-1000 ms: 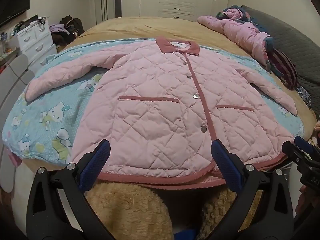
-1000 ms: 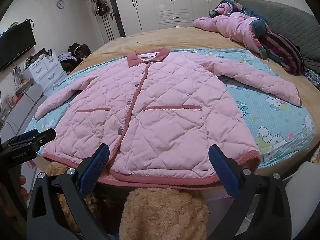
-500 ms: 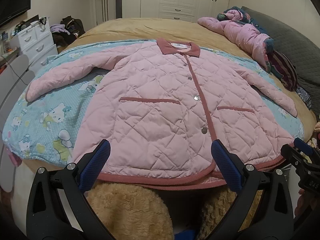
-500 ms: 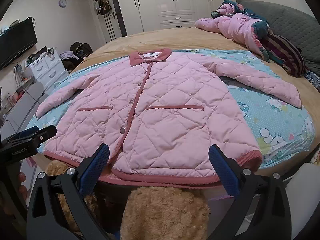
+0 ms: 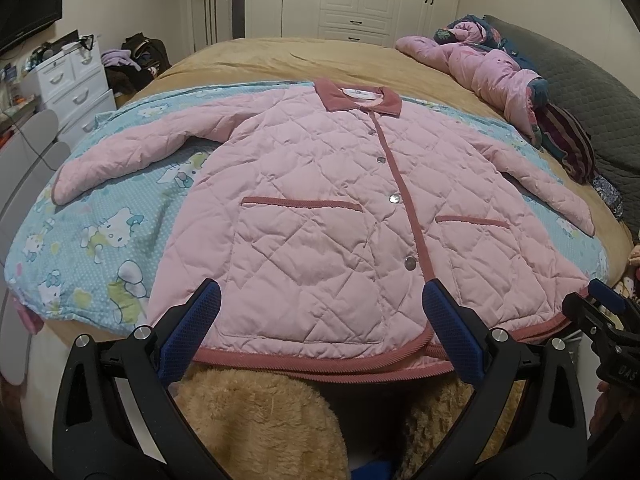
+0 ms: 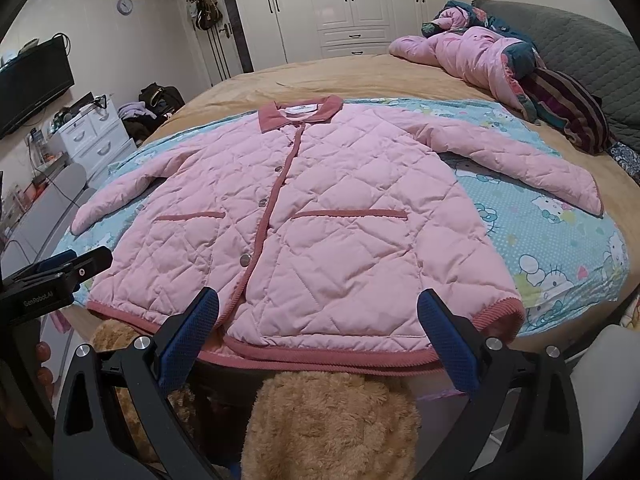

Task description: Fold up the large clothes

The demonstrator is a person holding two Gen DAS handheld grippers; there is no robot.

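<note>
A pink quilted jacket (image 5: 320, 208) (image 6: 328, 216) with a dark pink collar and trim lies flat and buttoned on a blue cartoon-print sheet (image 5: 96, 232) (image 6: 560, 240), sleeves spread to both sides. My left gripper (image 5: 320, 320) hangs open just before the hem, over its left half. In the right wrist view my right gripper (image 6: 318, 320) is open too, before the hem's right half. Neither holds anything. Each gripper shows at the edge of the other's view: the right gripper (image 5: 600, 312) and the left gripper (image 6: 60, 276).
The sheet covers a tan bed (image 5: 288, 60). A heap of pink and striped clothes (image 5: 520, 96) lies by the dark headboard at the right. White drawers (image 5: 72, 80) stand at the left. Tan fluffy fabric (image 5: 256, 420) sits below the grippers.
Both views have crept slightly forward and up toward the jacket's hem. The jacket has not moved, and both grippers stay open.
</note>
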